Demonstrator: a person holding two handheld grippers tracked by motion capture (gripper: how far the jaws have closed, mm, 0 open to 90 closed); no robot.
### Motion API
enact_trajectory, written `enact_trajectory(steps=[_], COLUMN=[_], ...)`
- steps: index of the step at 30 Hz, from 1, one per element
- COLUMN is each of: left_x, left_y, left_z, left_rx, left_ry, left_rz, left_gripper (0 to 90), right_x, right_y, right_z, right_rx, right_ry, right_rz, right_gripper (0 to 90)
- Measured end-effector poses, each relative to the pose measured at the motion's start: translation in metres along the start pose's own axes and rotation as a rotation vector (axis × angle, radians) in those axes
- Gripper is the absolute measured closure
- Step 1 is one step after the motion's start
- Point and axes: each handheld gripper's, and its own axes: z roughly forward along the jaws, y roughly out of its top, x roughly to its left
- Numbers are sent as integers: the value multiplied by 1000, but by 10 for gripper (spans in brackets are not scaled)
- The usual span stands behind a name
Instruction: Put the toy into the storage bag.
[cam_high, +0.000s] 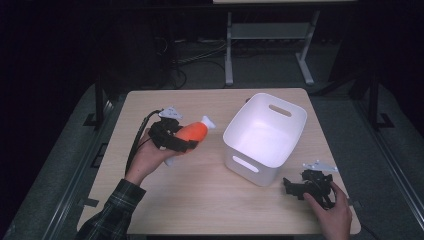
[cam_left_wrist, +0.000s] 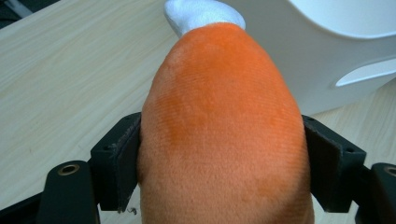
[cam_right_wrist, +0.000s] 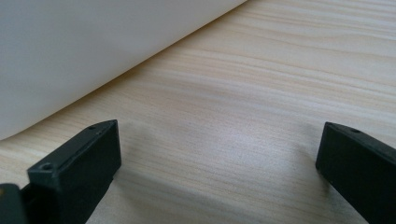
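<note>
One white bin (cam_high: 264, 137) sits on the desk (cam_high: 210, 200), a bit nearer the right edge. It has handle holes in its sides, and the inside looks bare and bright. The left gripper (cam_high: 172, 136) is held up over the left half of the desk, clamped on a soft orange toy (cam_high: 192, 132) with a white tip. In the left gripper view the toy (cam_left_wrist: 224, 130) bulges between the two black jaws, and the bin's wall (cam_left_wrist: 299, 51) is just beyond it. The right gripper (cam_high: 295, 189) rests low near the front right corner, close to the bin, jaws wide apart with bare wood between them. The desk is pale wood. The room around it is dark, with grey floor and cables behind.
</note>
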Motion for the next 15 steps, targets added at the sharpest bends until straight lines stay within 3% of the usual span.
enact_trajectory(steps=[15], left_x=[-6], left_y=[28], left_z=[-1], left_rx=[-21], left_ry=[-29], left_rz=[30], left_gripper=[226], right_x=[0], right_y=[0], right_z=[0], right_rx=[2], right_ry=[0], right_rz=[3], right_gripper=[0])
